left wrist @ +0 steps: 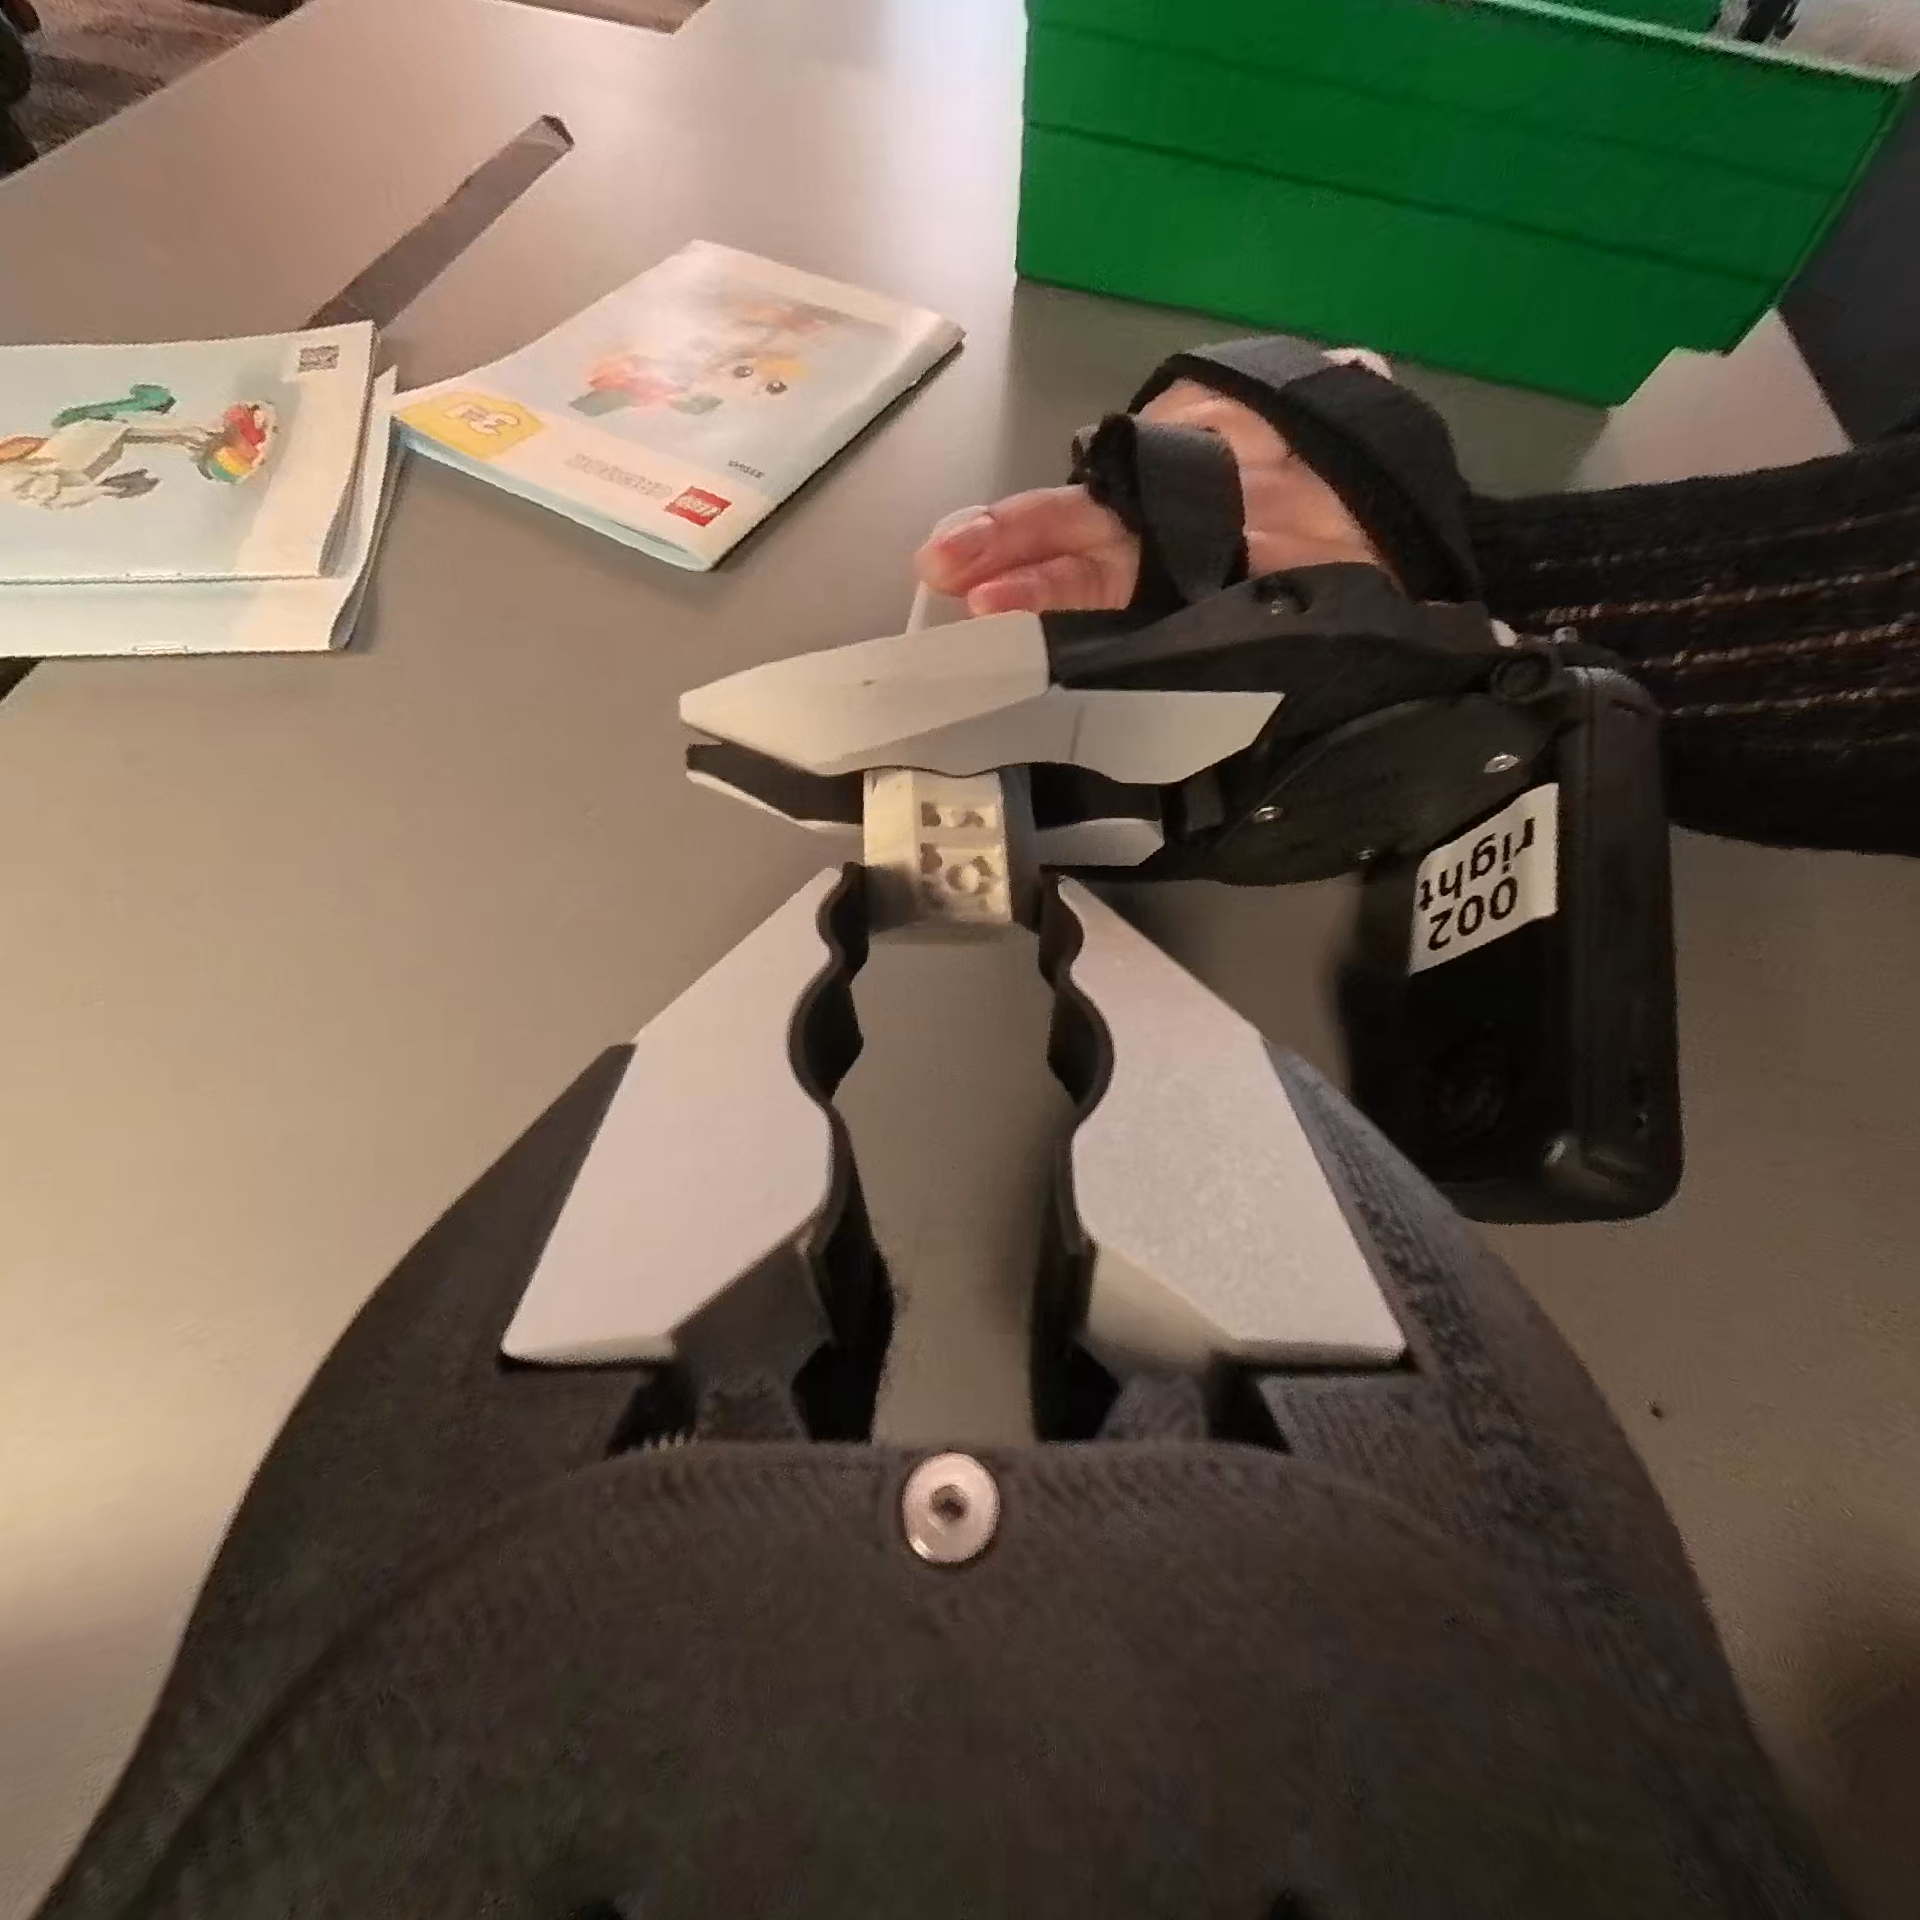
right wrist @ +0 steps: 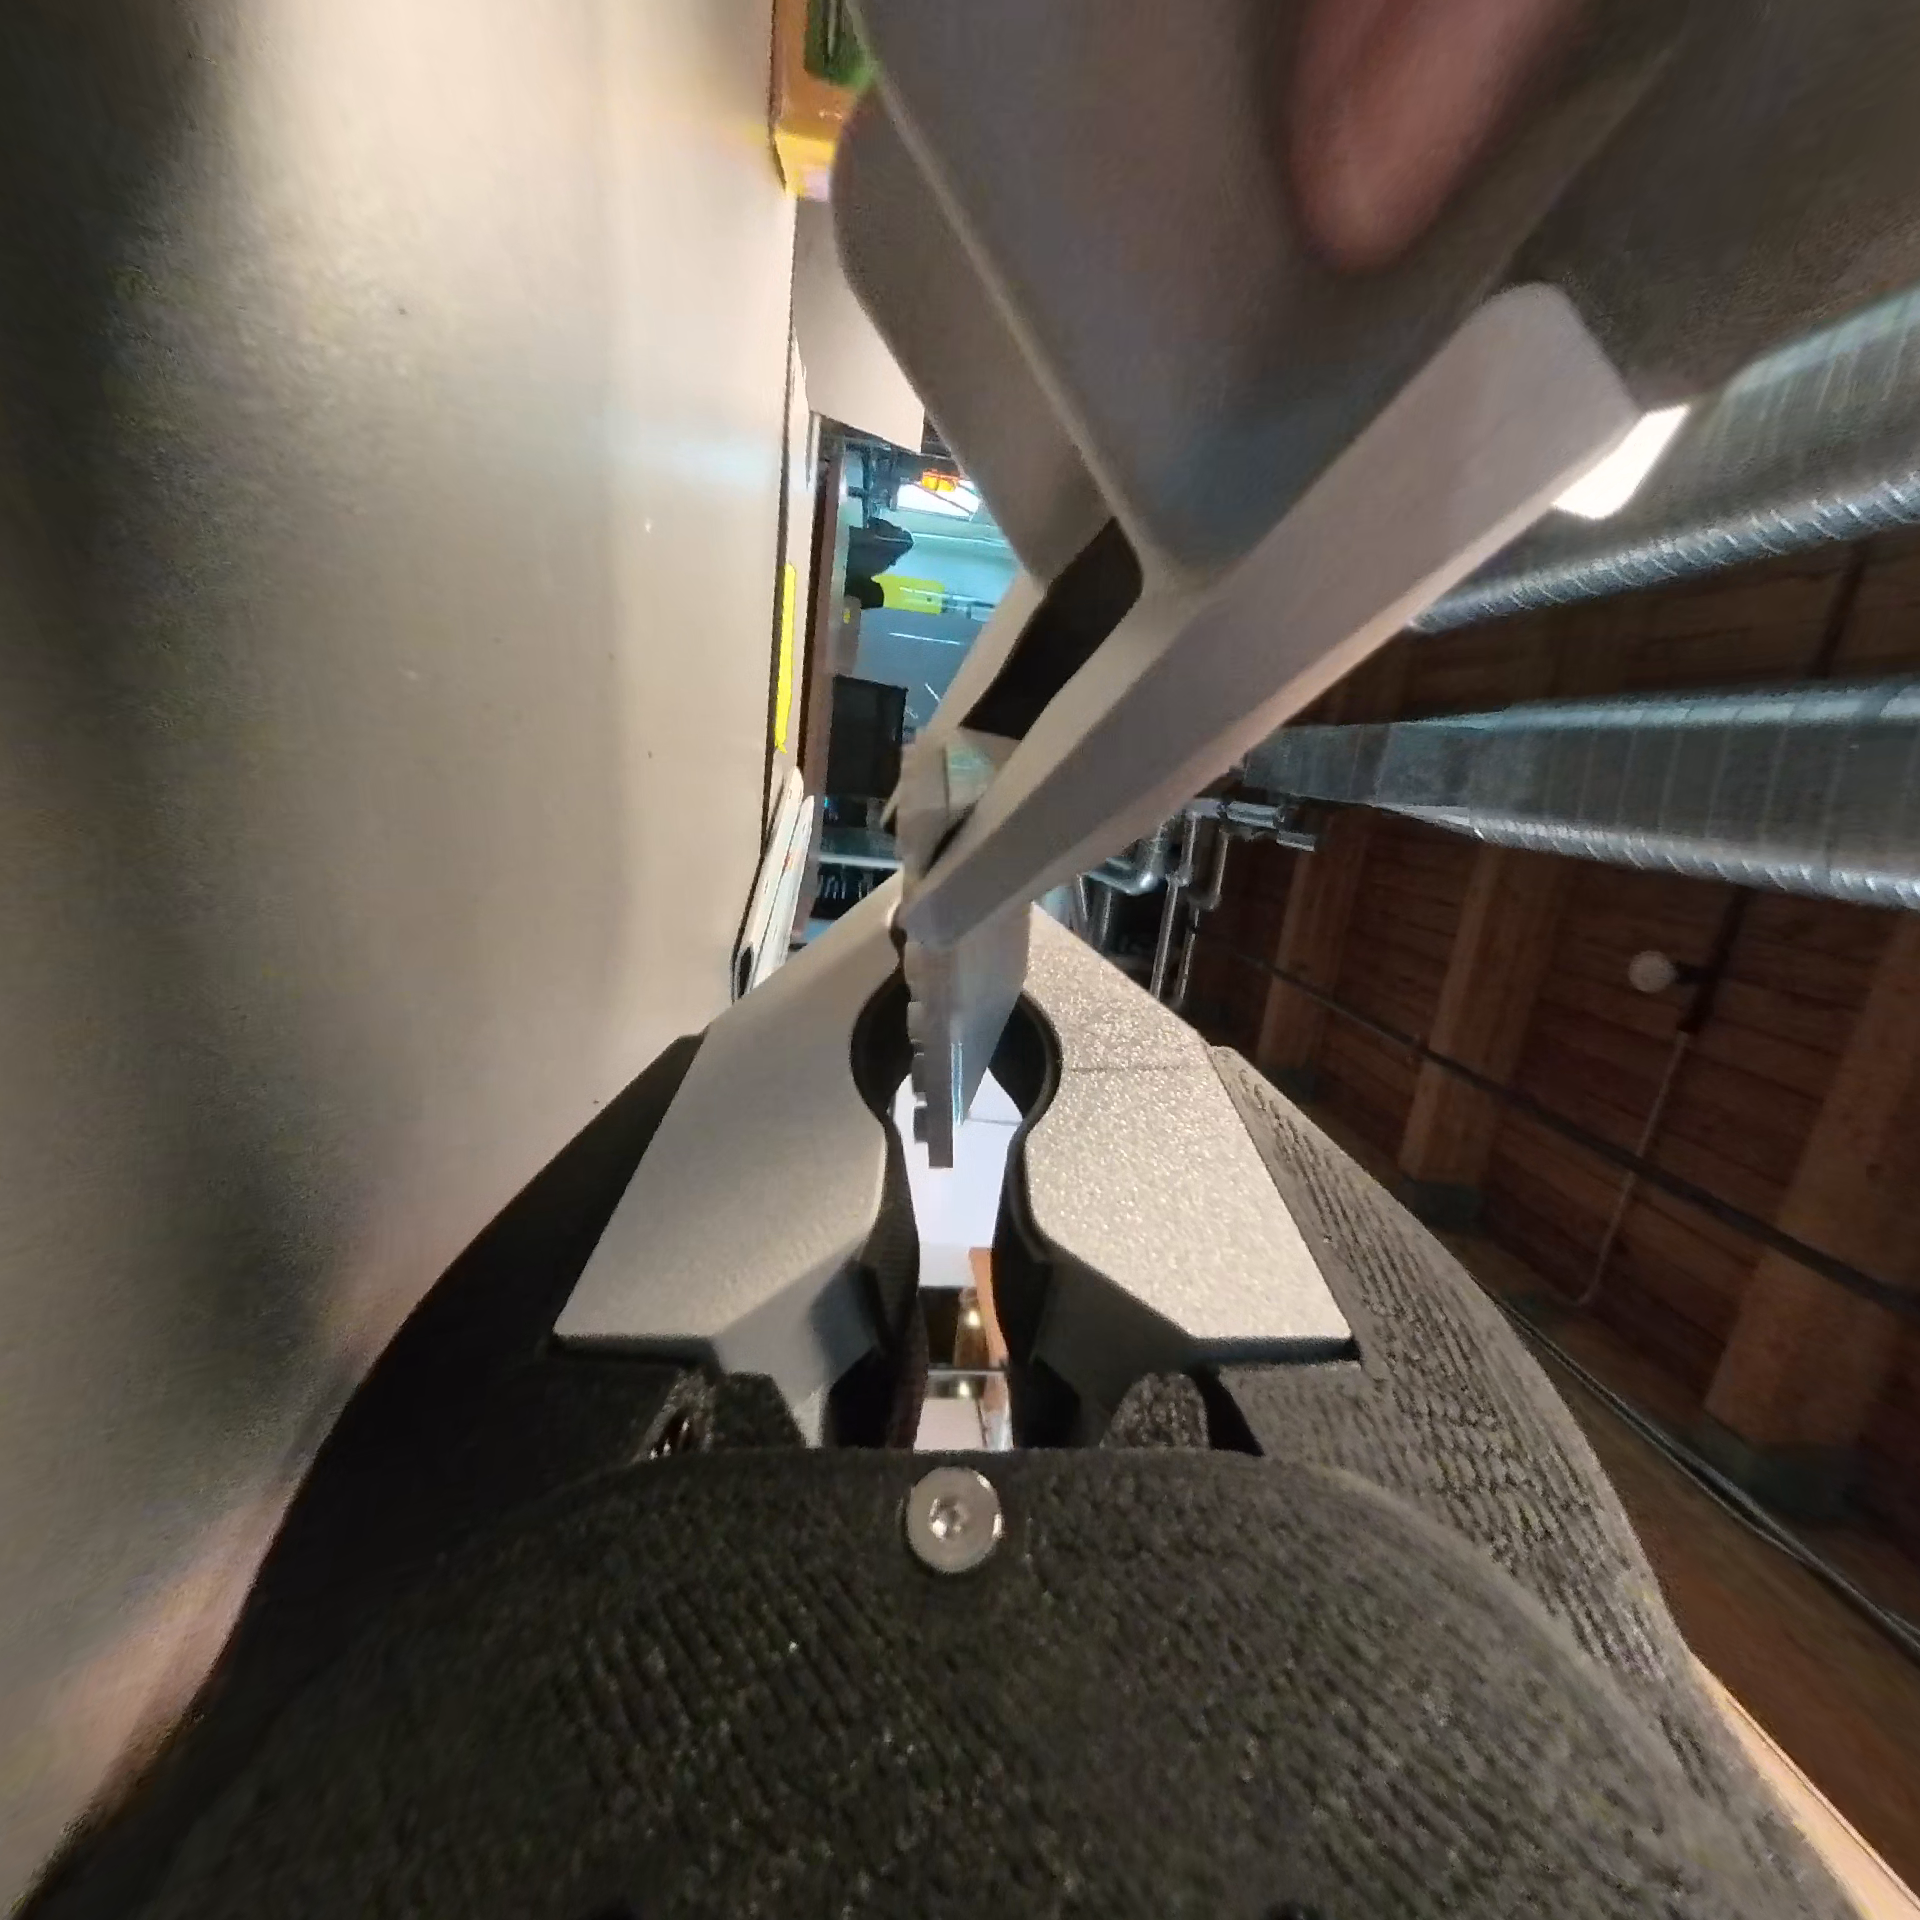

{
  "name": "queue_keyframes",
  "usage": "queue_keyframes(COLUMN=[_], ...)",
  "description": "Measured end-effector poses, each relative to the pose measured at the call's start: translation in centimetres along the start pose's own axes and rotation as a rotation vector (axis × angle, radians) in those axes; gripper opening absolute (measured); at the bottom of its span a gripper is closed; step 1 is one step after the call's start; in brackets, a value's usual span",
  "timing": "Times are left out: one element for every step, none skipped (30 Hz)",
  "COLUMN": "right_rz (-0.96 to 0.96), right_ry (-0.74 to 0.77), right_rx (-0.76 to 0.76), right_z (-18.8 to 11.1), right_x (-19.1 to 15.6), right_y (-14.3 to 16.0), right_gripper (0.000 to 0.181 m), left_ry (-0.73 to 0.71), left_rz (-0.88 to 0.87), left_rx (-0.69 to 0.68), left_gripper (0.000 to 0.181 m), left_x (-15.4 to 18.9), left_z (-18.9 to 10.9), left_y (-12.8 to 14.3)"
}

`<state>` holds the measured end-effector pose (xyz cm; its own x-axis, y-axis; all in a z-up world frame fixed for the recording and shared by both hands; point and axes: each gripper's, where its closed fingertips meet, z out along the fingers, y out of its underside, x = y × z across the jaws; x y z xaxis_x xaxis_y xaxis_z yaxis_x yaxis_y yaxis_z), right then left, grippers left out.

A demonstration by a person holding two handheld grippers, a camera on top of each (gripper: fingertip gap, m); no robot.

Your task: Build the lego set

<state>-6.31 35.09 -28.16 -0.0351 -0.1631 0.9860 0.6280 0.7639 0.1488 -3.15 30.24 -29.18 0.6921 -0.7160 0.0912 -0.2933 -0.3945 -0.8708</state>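
Right gripper point(left wrist: 769, 774), entering from 3 o'clock, clamps a grey toy-brick piece point(left wrist: 940, 868) edgewise, its lower half presented between left gripper point(left wrist: 940, 914) tips, closed onto it above the table point(left wrist: 312, 935).

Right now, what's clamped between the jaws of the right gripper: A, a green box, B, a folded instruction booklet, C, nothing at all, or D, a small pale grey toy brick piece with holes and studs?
D: in the left wrist view the right gripper has its jaws closed on the small pale grey brick piece, while the booklets lie on the table and the green box stands behind.
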Motion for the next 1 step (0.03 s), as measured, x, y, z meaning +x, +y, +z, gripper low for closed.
queue_keyframes(right_rz=[0.005], right_ry=[0.001], right_rx=[0.006], right_z=[-0.05], right_x=[0.03], right_y=[-0.07], right_gripper=[0.006], left_ry=[0.006], left_rz=[-0.016], left_rx=[0.015], left_gripper=[0.032], left_x=[0.08], left_z=[-0.1], left_y=[-0.05])
